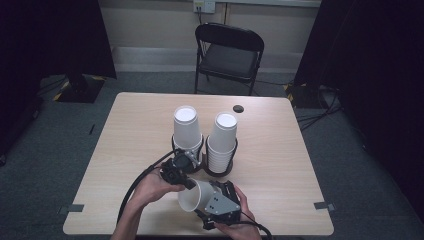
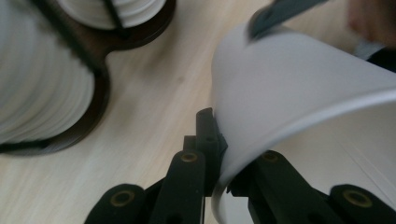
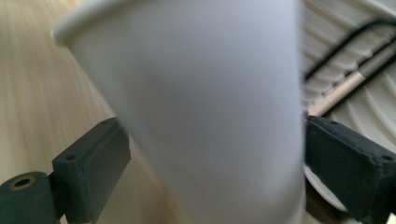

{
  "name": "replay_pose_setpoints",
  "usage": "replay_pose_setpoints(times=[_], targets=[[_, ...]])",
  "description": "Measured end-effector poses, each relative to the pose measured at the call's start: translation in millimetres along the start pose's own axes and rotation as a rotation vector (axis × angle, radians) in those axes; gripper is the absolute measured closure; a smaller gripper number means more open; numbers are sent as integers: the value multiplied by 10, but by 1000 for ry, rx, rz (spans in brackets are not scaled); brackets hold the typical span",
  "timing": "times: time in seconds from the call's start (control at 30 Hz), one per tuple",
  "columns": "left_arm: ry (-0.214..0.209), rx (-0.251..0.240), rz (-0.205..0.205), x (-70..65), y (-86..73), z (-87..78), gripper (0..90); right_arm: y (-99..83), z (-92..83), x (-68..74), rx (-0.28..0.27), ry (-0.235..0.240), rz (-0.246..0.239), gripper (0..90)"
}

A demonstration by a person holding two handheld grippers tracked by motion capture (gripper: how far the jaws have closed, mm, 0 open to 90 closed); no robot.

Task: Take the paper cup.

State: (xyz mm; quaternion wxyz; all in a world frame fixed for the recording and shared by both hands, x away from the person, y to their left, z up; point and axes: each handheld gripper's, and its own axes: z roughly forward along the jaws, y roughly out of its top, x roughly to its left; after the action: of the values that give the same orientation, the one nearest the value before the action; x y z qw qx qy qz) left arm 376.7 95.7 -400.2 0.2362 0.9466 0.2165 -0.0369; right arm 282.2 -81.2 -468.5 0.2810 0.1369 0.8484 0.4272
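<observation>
Cup [image 1: 192, 199] lies on its side at 6 o'clock on the table [image 1: 280, 165], just in front of the two stacks [image 1: 221, 142] in their rack [image 1: 218, 171]. My left gripper [image 1: 186, 181] is pinched on the rim wall, one jaw inside, one outside, likely so the thin edge can't slip. My right gripper [image 1: 212, 197] straddles the body near the base; whether both pads press, I can't tell. Two holds keep it level, probably to pull nested cups apart or steer it to a stack.
</observation>
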Motion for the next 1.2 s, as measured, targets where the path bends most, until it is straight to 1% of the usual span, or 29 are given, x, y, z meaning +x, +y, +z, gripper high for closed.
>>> replay_pose_setpoints(times=[0.03,0.07,0.13,0.17,0.2,0.23,0.27,0.3,0.33,0.37,0.4,0.47,0.5,0.57,0.67,0.7,0.77,0.83,0.87,0.9,0.93,0.97,1.0,1.07,1.1,1.13,1.17,1.2], targets=[[19,2,-9,-4,4,4,865,17,21,12,0,-8,1,81],[24,-3,-16,-6,3,10,865,31,46,13,9,-16,-4,81],[22,-5,-19,-7,2,6,865,43,73,13,6,-13,1,82],[9,-19,-14,-11,2,7,862,61,86,26,-2,-9,2,84],[9,-19,-14,-11,2,7,861,61,86,26,-2,-9,2,84],[4,-27,-14,-17,4,15,861,79,94,35,-9,-2,1,87],[1,-24,-10,-15,8,21,861,109,107,48,-25,-4,-4,89],[12,-22,-16,-24,12,44,863,162,129,73,-27,-8,-24,90],[12,-22,-16,-24,12,44,865,162,129,73,-27,-8,-24,90],[24,-16,-22,-26,11,51,866,195,139,84,-32,-18,-37,90],[24,-16,-22,-26,11,51,865,195,139,84,-32,-18,-37,90],[15,-33,-25,-16,0,41,866,226,136,90,-36,-25,-40,90],[12,-40,-32,-16,-7,37,866,231,132,91,-41,-31,-43,89],[11,-47,-32,-17,-11,46,866,235,123,94,-47,-31,-39,89],[18,-43,-36,-26,-5,61,862,231,125,88,-47,-30,-34,88],[16,-47,-36,-28,-5,64,860,228,123,85,-50,-28,-32,88],[14,-57,-21,-31,-10,60,858,219,109,81,-59,-27,-31,89],[6,-74,-24,-27,-30,47,861,217,105,77,-63,-22,-28,91],[5,-79,-18,-19,-38,41,866,215,98,70,-68,-20,-23,94],[9,-91,-19,-16,-50,36,869,214,94,67,-72,-20,-18,95],[13,-94,-21,-13,-58,35,867,211,90,62,-79,-33,-7,96],[13,-106,-27,-11,-69,33,854,208,86,55,-82,-35,-1,98],[15,-127,-29,-22,-79,32,843,206,82,44,-82,-29,9,99],[19,-162,-26,-37,-95,22,849,201,72,28,-84,-31,27,98],[23,-179,-28,-38,-111,14,837,199,63,25,-88,-33,39,99],[23,-179,-28,-38,-111,14,834,199,63,25,-88,-33,39,99],[25,-198,-30,-35,-132,13,828,197,59,19,-89,-30,48,100],[25,-198,-30,-35,-132,13,822,197,59,19,-89,-30,48,100]])
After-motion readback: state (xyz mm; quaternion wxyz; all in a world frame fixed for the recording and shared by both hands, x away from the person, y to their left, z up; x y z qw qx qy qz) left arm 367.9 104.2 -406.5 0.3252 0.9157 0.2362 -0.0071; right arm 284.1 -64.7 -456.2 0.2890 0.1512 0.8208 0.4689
